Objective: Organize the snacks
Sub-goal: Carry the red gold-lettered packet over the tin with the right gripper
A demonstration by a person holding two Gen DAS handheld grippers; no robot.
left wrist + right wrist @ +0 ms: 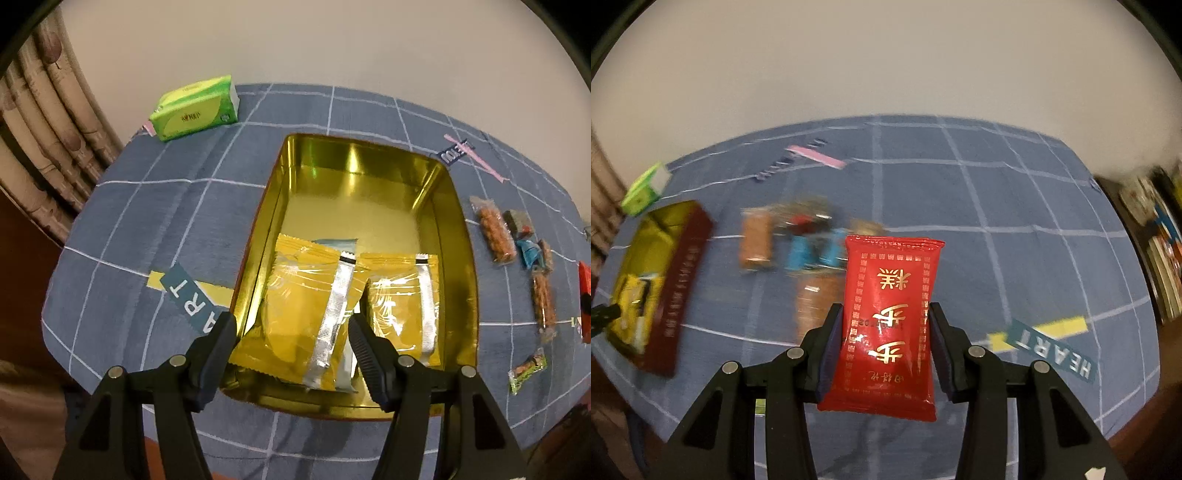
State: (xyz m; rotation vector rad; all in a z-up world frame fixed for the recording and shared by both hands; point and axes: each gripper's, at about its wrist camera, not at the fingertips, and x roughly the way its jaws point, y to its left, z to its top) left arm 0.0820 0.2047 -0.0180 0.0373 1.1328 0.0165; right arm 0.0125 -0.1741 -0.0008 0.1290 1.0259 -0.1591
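Above the bench's middle, the right gripper (886,314) has its fingers pressed on a red snack packet (890,321). The left gripper (291,325) hangs half open, empty, over the gold tin (458,236) holding yellow packets (310,295).

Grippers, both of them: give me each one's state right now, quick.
Left gripper: jaws open, empty, above the gold tin.
Right gripper: jaws closed on the red snack packet.

Red packet (890,314), gold script; blue grid-lined cloth (1015,206); blurred snacks (798,243), perhaps orange.
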